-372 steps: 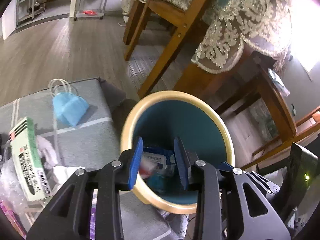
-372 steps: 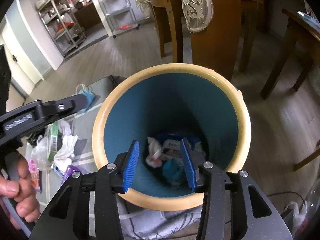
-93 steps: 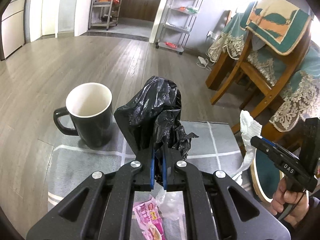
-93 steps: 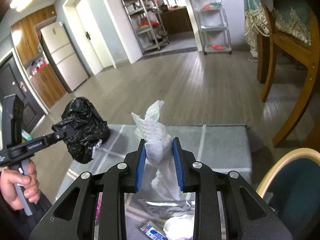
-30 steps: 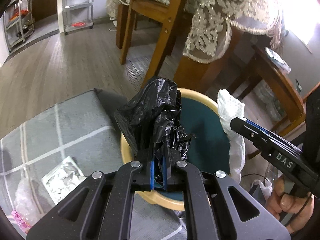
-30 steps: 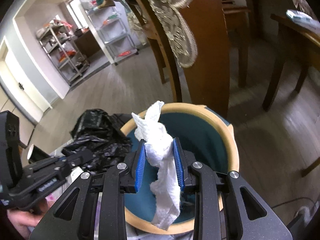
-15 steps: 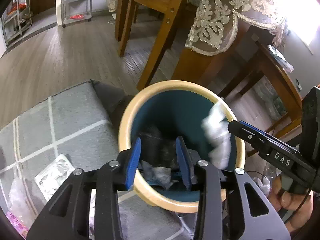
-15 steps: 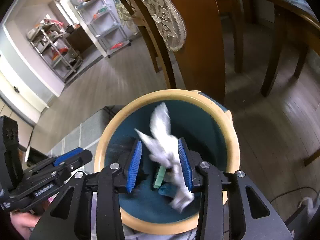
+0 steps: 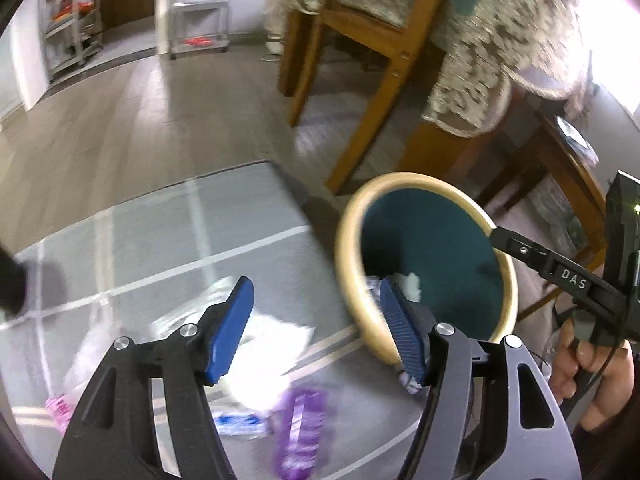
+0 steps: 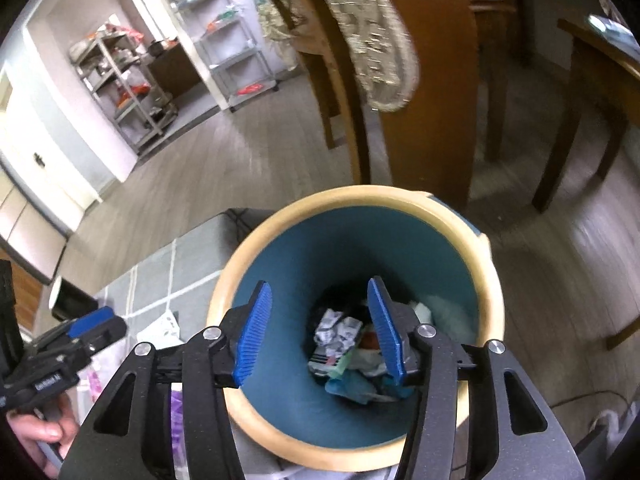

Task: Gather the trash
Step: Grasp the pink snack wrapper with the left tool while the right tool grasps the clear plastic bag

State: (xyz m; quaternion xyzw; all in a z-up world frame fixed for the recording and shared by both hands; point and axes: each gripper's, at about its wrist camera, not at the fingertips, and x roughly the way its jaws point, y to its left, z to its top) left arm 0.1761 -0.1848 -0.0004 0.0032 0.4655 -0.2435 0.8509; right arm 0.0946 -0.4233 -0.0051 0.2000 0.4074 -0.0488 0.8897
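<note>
- Bin [image 10: 356, 444]: stands on the floor against the edge of the grey desk [image 9: 168, 236]. Its bottom holds a mixed heap of trash [image 10: 352, 356]: printed wrappers, white tissue, a teal scrap and something dark beneath.
- Right tongs [image 10: 320, 332]: poised over the bin mouth, jaws opening, nothing between the blue pads. Judged empty-handed.
- Left tongs [image 9: 316, 328]: over the desk, just beside the bin rim, jaws opening and well apart, gripping nothing. The view is motion-blurred.
- Done so far, by judgement: a fair share of the litter is in the bin, and neither tool carries a load.
- Outstanding on the desk, as seen from the left wrist:
  - a white sheet [image 9: 268, 344] lying flat between the left pads in view;
  - a clear crinkled wrapper [image 9: 188, 308] behind it;
  - a purple wrapper [image 9: 300, 436] near the bin's base;
  - a blue-and-white packet [image 9: 240, 424] beside the purple one;
  - a pink packet [image 9: 58, 416] at the left edge.
- A dark mug [image 10: 72, 300] stands at the desk's far end; whether it counts as trash cannot be told.
- Assessment: task part-way through, with several pieces left. The white sheet looks the nearest pick for the left tongs.
</note>
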